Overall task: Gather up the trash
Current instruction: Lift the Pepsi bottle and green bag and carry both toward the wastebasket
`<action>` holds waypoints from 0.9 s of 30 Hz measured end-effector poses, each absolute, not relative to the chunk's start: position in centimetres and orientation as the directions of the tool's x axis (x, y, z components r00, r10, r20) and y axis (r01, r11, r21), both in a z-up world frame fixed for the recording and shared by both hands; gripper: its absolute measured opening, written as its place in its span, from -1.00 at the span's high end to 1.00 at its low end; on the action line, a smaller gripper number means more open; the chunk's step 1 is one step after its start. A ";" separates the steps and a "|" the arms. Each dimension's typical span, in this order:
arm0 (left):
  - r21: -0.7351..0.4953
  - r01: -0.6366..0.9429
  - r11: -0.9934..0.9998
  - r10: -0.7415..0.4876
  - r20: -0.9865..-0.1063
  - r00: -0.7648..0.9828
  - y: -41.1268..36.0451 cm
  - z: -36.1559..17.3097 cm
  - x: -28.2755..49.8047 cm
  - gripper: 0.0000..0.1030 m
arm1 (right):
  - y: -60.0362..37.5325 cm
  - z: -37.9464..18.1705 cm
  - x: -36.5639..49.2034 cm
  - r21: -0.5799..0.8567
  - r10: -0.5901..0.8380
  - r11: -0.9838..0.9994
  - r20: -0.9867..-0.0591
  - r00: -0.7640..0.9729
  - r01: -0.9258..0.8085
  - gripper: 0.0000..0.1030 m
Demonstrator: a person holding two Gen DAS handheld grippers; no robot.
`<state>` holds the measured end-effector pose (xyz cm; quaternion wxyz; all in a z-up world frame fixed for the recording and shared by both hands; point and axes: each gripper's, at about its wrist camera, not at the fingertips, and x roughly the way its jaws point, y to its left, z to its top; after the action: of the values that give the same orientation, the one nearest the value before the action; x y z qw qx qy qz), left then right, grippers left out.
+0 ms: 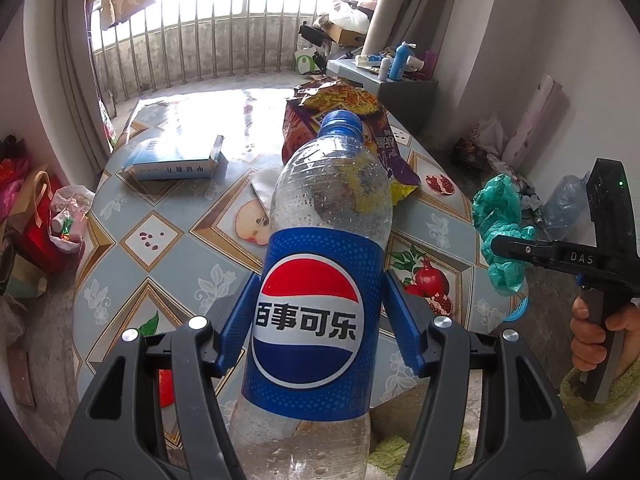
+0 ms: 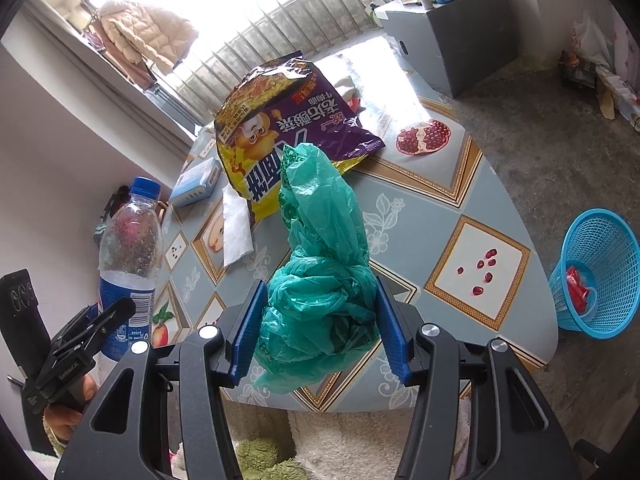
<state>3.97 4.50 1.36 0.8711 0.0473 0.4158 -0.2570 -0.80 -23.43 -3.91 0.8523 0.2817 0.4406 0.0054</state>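
Basket (image 2: 600, 240) on floor holds red wrapper (image 2: 578, 290)

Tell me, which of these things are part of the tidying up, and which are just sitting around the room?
Part of the job:
- Pepsi bottle, clamped in the left gripper
- green plastic bag, clamped in the right gripper
- purple snack bag, white tissue, small box on the table
- blue basket, on the floor

Just lying about:
- coat
- grey cabinet

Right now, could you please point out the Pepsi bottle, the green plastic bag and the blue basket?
Pepsi bottle (image 1: 308, 320): left wrist view, on its label.
Green plastic bag (image 2: 320, 300): right wrist view, on its crumpled middle.
Blue basket (image 2: 608, 240): right wrist view, on its mesh wall.
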 end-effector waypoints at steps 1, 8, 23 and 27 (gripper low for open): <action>-0.130 0.490 0.862 -0.410 -0.748 0.522 4.4 1.4 4.0 -0.14 | -23.5 -3.9 -0.8 0.485 0.257 0.841 -0.747 0.613 0.239 -0.01; -0.121 0.507 0.854 -0.417 -0.741 0.526 3.7 1.7 3.7 -0.14 | -23.7 -3.8 -1.1 0.489 0.254 0.838 -0.743 0.619 0.243 -0.01; -0.117 0.544 0.831 -0.441 -0.735 0.516 2.5 2.0 3.2 -0.14 | -24.2 -3.6 -1.7 0.497 0.250 0.832 -0.733 0.633 0.247 -0.01; -0.119 0.566 0.816 -0.458 -0.730 0.507 1.9 2.2 3.2 -0.14 | -24.7 -3.3 -2.2 0.498 0.240 0.829 -0.728 0.642 0.255 -0.01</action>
<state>3.17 1.88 2.15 0.8654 0.0677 0.3988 -0.2957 -2.22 -24.71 -3.30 0.8576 0.2925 0.4230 -0.0042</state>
